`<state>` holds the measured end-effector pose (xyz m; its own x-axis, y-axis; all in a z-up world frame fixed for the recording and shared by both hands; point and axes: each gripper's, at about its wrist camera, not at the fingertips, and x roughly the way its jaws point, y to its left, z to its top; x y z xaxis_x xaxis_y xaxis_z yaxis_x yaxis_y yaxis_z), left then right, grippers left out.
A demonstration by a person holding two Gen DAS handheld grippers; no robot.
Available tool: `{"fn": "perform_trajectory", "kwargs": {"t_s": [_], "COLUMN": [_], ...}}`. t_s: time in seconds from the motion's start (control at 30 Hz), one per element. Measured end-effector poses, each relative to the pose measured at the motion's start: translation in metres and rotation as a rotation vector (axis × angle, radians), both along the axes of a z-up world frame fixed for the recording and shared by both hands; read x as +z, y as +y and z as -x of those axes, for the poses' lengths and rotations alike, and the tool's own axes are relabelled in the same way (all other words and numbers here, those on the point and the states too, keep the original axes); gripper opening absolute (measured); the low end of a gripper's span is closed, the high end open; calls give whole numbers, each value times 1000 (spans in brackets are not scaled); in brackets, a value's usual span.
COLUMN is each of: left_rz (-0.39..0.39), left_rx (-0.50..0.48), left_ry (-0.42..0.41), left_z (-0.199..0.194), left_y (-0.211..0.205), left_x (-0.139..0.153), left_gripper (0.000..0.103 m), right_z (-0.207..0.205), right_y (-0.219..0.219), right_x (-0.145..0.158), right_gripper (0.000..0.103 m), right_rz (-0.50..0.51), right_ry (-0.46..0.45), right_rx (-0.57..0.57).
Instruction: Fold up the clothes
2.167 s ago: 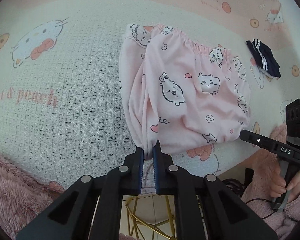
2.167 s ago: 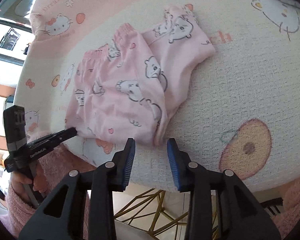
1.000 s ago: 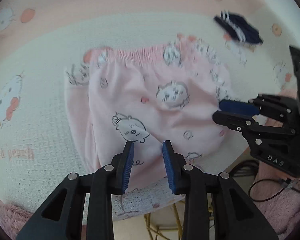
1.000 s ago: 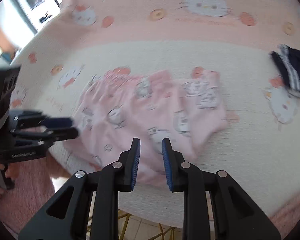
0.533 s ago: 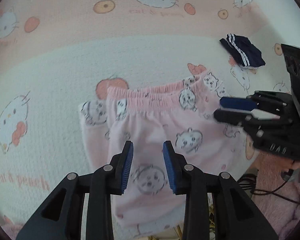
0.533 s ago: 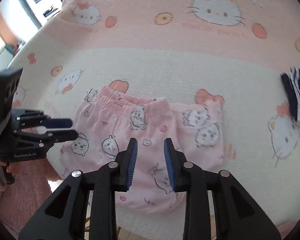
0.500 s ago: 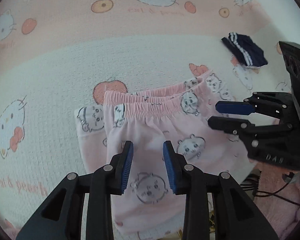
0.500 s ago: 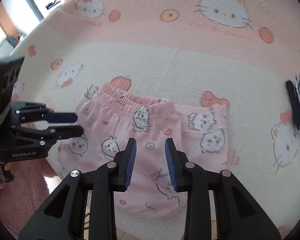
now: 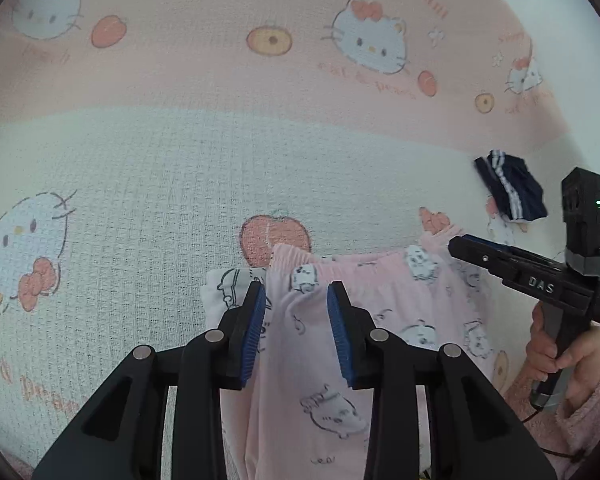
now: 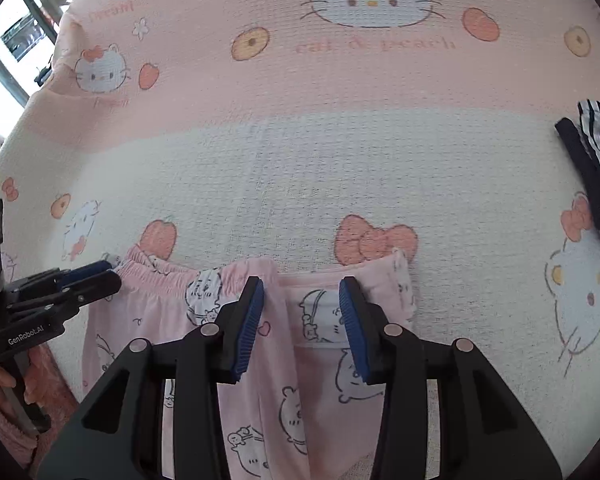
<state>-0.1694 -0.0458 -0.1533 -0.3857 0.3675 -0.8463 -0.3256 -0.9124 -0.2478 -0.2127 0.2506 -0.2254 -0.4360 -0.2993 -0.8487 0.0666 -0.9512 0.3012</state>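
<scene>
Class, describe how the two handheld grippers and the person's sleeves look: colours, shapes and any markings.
Both the left gripper and right gripper are black with ridged blue pads. One side reads "DAS", another "GenRobot.AI". The sleeves are fluffy pink.

Navy garment [image 10: 598, 168] cut by right edge

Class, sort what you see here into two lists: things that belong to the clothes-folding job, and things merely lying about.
Belong to the job:
pink pyjama trousers
left gripper
right gripper, jaws opening

Lying about:
navy striped garment
cartoon-cat blanket
</scene>
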Motion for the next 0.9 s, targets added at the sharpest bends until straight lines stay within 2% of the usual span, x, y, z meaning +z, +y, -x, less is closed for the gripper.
{"fn": "perform_trajectory", "kwargs": {"t_s": [0.03,0.1,0.17,0.2,0.3,0.33,0.4,0.53,0.6,0.63,0.7,0.73,0.83,0.9], "left_rz": [4,57,27,18,130,162,143,142,59,16,-23,-8,61,75], "left_rx": [-1,-24,-58,-74,-69,-58,-24,18,-11,-27,-59,-64,-41,-15], "left_ry": [5,-30,-82,-102,-167,-192,-180,-117,-102,-96,-91,-102,-149,-175], "left_z": [-3,-14,-31,-38,-49,-50,-50,-58,-63,-66,-69,-70,-70,-69], "left_y": [0,19,25,29,44,40,34,24,28,32,44,48,49,41], "left_x": [4,3,-6,-13,-47,-54,-49,-32,-23,-19,-16,-18,-28,-33], "left_gripper": [34,34,34,34,34,34,34,34,34,34,34,34,34,34], "right_z": [-5,-24,-45,-56,-86,-92,-99,-112,-121,-123,-127,-129,-127,-122], "right_y": [4,11,6,-1,-23,-28,-21,42,73,76,83,86,82,77], "right_x": [6,28,40,39,16,5,-5,10,10,4,-9,-14,-14,-12], "right_gripper": [40,41,43,43,40,40,38,40,40,40,42,42,42,43], "right_rz": [-1,-82,-114,-88,-12,-47,-134,-28,37,52,83,105,244,286], "right_ry": [1,11,6,-15,-97,-128,-167,-161,-173,-203,-263,-285,-246,-213], "right_rx": [-19,-28,12,46,136,143,101,-140,-233,-236,-241,-242,-224,-213]}}
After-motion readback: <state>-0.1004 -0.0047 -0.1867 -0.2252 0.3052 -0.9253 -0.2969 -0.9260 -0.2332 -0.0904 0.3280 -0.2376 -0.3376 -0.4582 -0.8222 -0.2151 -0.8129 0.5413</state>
